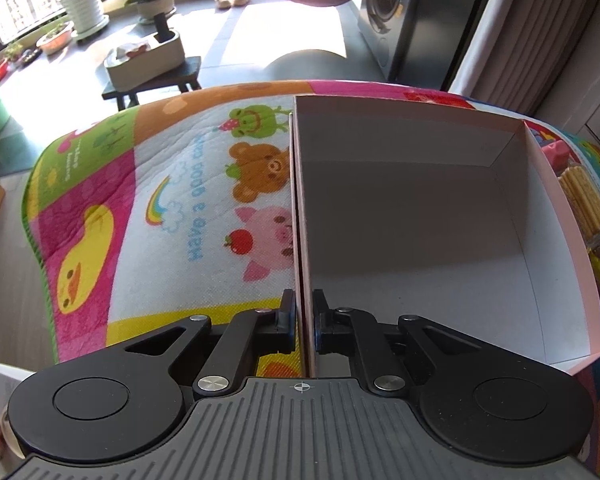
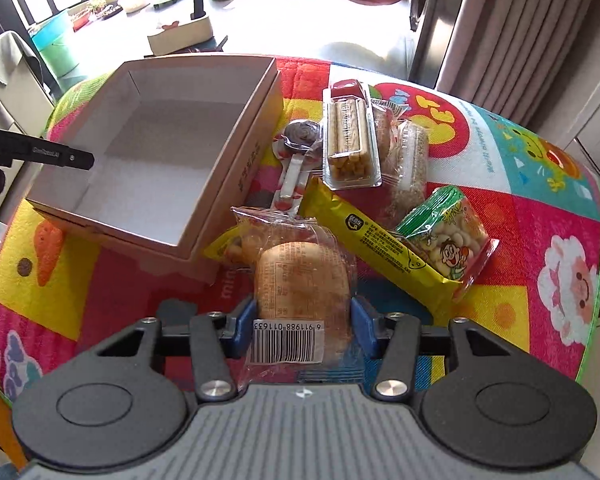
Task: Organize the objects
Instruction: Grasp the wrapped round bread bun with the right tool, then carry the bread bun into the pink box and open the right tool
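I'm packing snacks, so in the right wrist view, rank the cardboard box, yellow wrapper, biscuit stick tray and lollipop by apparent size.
1. Cardboard box
2. Yellow wrapper
3. Biscuit stick tray, close to the wrapper, so unsure
4. Lollipop

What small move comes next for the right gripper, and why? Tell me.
Probably lift the wrapped bun and carry it left over the cardboard box. The right gripper is shut on it, the box is empty, and the left gripper pinches the box wall steady.
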Tool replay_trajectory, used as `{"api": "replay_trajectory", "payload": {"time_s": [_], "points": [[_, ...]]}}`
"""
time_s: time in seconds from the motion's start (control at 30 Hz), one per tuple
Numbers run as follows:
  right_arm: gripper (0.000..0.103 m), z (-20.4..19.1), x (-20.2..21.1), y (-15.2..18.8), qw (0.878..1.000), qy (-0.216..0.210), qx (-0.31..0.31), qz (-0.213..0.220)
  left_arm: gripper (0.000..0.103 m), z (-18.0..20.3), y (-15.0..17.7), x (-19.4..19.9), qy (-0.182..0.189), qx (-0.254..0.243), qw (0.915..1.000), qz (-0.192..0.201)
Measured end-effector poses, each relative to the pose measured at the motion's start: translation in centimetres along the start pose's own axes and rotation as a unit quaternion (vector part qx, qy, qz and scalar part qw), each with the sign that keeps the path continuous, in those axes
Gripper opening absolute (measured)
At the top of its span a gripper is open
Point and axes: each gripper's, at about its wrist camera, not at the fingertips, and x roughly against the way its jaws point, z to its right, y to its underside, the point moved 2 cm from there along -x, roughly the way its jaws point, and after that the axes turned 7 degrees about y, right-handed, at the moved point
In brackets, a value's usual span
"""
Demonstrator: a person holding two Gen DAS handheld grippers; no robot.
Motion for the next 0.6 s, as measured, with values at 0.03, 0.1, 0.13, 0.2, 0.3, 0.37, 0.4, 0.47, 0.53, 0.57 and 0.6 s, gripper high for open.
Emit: {"api": "replay_trajectory", "payload": {"time_s": [0.03,0.1,0.13,0.2,0.3,0.37,0.4,0.47,0.53,0.57,0.6], "points": [[0.05,-0.4,0.8,0.2,1.0,-0.004,-0.008,0.001,0.01,-0.1,0.0,0.1,0.004,0.002,1.0,0.0],[0.05,-1.6,2.1,0.5,1.0,-0.013,-0.027,-0.006,0.01,-0.3,0.1,0.2,0.01,0.005,0.9999,-0.002],[0.05,-2.3,2.8,0.7,0.999,-0.02,-0.035,-0.009,0.01,-0.4,0.1,0.2,0.012,0.007,0.9999,-0.003],[0.05,-3.8,4.0,0.9,0.998,-0.034,-0.046,-0.015,0.01,-0.4,0.0,0.2,0.013,0.008,0.9999,-0.003],[0.05,-6.6,5.8,0.5,0.997,-0.049,-0.058,-0.011,0.01,-0.4,0.0,0.3,0.015,0.008,0.9999,-0.002],[0.05,-8.0,6.8,-0.5,0.996,-0.055,-0.064,0.003,0.011,-0.7,0.1,0.3,0.021,0.017,0.9996,-0.002],[0.05,-8.7,7.2,-1.3,0.996,-0.056,-0.067,0.015,0.011,-0.9,0.1,0.3,0.026,0.022,0.9994,-0.001],[0.05,-9.7,7.6,-3.2,0.995,-0.054,-0.072,0.041,0.012,-1.3,0.1,0.3,0.034,0.028,0.999,0.0],[0.05,-10.9,7.5,-5.5,0.994,-0.041,-0.071,0.073,0.012,-1.6,0.2,0.3,0.041,0.03,0.9987,0.001],[0.049,-11.6,7.1,-7.0,0.993,-0.035,-0.076,0.087,0.012,-1.8,0.2,0.3,0.044,0.03,0.9986,0.001],[0.049,-12.1,6.8,-8.3,0.99,-0.046,-0.09,0.096,0.012,-1.9,0.2,0.3,0.046,0.03,0.9985,0.001]]}}
